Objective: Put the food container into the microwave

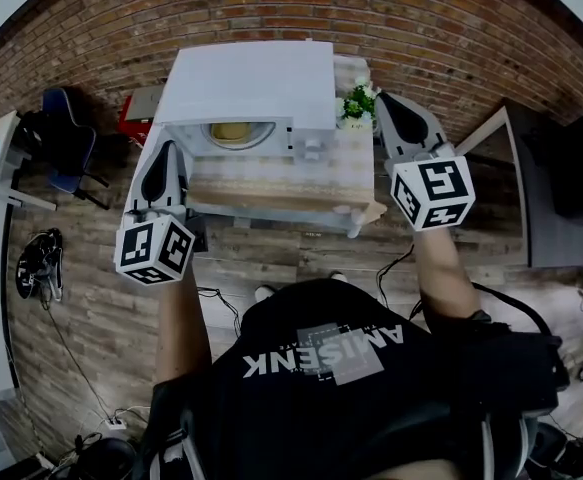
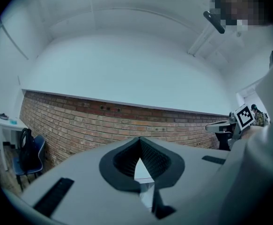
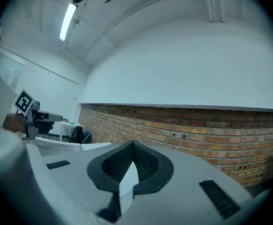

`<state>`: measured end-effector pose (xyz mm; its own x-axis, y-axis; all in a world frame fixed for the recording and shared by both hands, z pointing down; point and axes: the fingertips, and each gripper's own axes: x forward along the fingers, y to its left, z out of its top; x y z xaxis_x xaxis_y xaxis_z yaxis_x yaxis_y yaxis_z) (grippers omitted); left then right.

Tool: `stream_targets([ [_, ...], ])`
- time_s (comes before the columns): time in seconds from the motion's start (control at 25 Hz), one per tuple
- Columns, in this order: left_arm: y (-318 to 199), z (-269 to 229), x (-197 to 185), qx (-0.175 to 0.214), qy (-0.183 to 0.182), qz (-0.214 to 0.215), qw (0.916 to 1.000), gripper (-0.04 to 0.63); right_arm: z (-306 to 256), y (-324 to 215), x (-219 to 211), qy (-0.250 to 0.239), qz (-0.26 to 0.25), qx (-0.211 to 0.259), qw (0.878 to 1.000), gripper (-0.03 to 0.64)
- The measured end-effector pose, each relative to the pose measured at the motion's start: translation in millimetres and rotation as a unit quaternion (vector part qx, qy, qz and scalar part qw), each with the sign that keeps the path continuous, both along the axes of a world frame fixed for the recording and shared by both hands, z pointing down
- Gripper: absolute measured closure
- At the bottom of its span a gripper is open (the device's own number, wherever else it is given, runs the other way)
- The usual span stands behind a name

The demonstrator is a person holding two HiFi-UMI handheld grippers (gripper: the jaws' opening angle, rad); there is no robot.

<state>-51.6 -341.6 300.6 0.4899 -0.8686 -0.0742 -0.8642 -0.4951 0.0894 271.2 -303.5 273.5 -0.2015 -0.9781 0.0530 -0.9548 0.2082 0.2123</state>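
Both grippers have their jaws closed together, with nothing between them. The left gripper (image 1: 167,153) is just left of the white microwave (image 1: 251,83), and the right gripper (image 1: 389,108) is to its right, beside a small plant (image 1: 356,103). A yellowish food container (image 1: 229,131) shows inside the microwave's front, apart from both grippers.

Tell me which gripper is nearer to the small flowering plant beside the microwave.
Right. The right gripper sits just beside the plant, on its right in the head view; the left gripper is past the microwave's opposite side.
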Motion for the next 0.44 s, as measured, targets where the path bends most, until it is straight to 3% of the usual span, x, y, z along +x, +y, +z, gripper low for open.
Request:
stream_targets([
  [0.2, -0.7, 0.0, -3.4, -0.002, -0.005, -0.001, 1.0000, 0.583, -0.7, -0.7, -0.1, 0.002, 0.002, -0.002, 1.000, 0.575],
  [0.44, 1.9, -4.2, -10.0, -0.005, 0.027, -0.005, 0.9996, 0.583, 0.2, 2.1, -2.8, 0.004, 0.004, -0.001, 1.000, 0.575],
])
